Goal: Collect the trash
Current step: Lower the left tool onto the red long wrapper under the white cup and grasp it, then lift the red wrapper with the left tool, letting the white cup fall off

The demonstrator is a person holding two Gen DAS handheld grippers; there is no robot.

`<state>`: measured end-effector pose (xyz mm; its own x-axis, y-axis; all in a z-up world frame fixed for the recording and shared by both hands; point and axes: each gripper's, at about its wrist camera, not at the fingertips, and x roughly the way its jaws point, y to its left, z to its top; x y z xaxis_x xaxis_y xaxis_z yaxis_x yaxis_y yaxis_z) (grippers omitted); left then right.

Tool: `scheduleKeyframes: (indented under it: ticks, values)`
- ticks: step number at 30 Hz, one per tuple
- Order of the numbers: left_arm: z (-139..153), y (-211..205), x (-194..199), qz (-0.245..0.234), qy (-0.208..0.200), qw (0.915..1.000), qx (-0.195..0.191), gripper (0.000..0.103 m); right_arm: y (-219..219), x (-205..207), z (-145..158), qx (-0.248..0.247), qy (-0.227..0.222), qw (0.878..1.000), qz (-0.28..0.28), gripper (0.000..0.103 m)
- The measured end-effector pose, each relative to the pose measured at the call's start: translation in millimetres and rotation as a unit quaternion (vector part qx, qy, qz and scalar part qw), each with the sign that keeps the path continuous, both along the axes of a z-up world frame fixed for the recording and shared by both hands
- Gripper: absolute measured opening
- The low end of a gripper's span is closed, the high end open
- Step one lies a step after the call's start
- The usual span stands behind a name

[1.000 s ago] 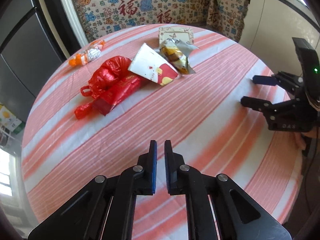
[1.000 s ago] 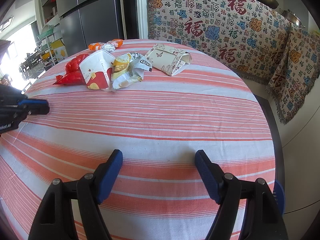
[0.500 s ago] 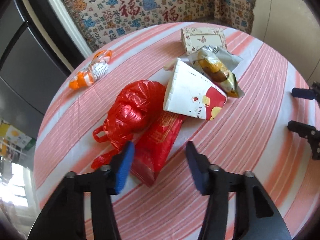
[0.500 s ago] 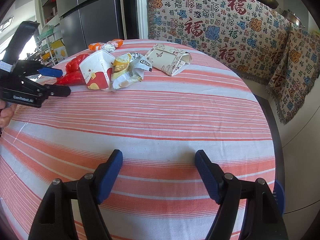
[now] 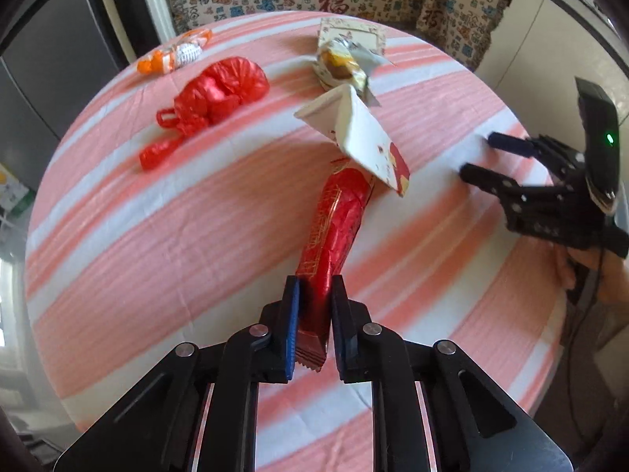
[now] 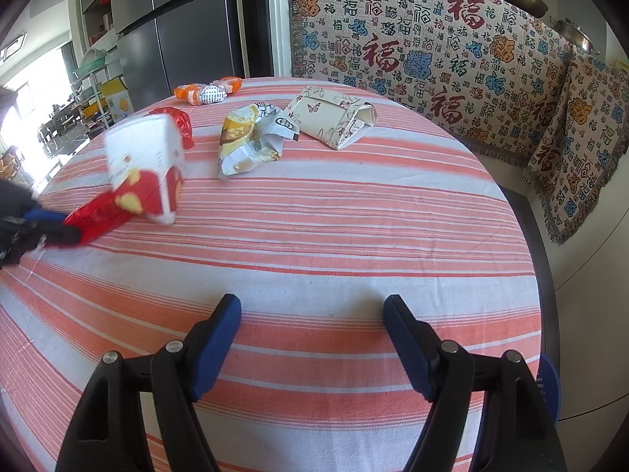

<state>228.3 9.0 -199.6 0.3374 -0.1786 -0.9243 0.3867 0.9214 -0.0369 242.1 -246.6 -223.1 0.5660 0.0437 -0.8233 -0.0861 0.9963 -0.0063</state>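
My left gripper point(image 5: 314, 287) has a long red foil wrapper point(image 5: 338, 220) between its blue pads, and its jaws are closing on the wrapper's near end. A white and red paper carton point(image 5: 354, 137) rides tilted on the wrapper's far end, blurred in the right wrist view. A crumpled red plastic bag point(image 5: 216, 94), an orange wrapper point(image 5: 177, 55), a yellow and silver snack bag point(image 5: 342, 67) and a floral paper box point(image 5: 350, 31) lie farther back. My right gripper point(image 6: 312, 306) hangs open over the near table point(image 6: 354, 236), with nothing in it.
The round table has a striped orange and white cloth, and its edge curves close on the right. A patterned blanket point(image 6: 432, 59) covers a bench behind it. A dark fridge point(image 6: 177, 31) stands at the back left. A hand point(image 5: 589, 271) holds the right gripper.
My left gripper reached out to the trash pile, opened, closed on the red wrapper and drew it back toward me. The white carton came along. The right gripper stayed still.
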Motion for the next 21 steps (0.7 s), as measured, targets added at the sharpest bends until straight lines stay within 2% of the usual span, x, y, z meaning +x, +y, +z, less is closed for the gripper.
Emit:
scheduleKeyframes:
  ticks: [2,3,5,6,11,13,15,17,21]
  values:
    - [0,-5,-17,-0.005,0.008,0.9998,-0.017,0.025,0,0,0,0.0,0.0,1.0,0.0,0.077]
    - [1,-7,-19,-0.01,0.012,0.9994,-0.03,0.041,0,0,0,0.0,0.0,1.0,0.0,0.077]
    - [0,-11,-18,-0.03,0.007,0.9988,-0.038,0.064,0,0,0,0.0,0.0,1.0,0.0,0.077]
    - [0,-15,-17,-0.04,-0.004,0.9987,-0.031,0.067,0,0,0,0.0,0.0,1.0,0.0,0.077]
    - [-10,-35,7,-0.088,-0.024,0.9957,0.011,0.069,-1,0,0,0.003,-0.001,1.0,0.002,0.079]
    - [-17,-35,16,-0.083,-0.027,0.9958,0.026,0.06,0,0,0,0.004,-0.001,1.0,0.002,0.079]
    - [-14,-28,20,-0.053,-0.025,0.9983,0.0,0.018,0,1,0,0.004,0.0,1.0,0.003,0.079]
    - [-7,-18,17,-0.004,-0.036,0.9993,0.005,0.016,0,0,1,0.004,0.0,1.0,0.003,0.079]
    - [8,10,3,0.077,-0.073,0.9943,0.011,0.016,1,1,0,0.003,0.001,1.0,0.004,0.08]
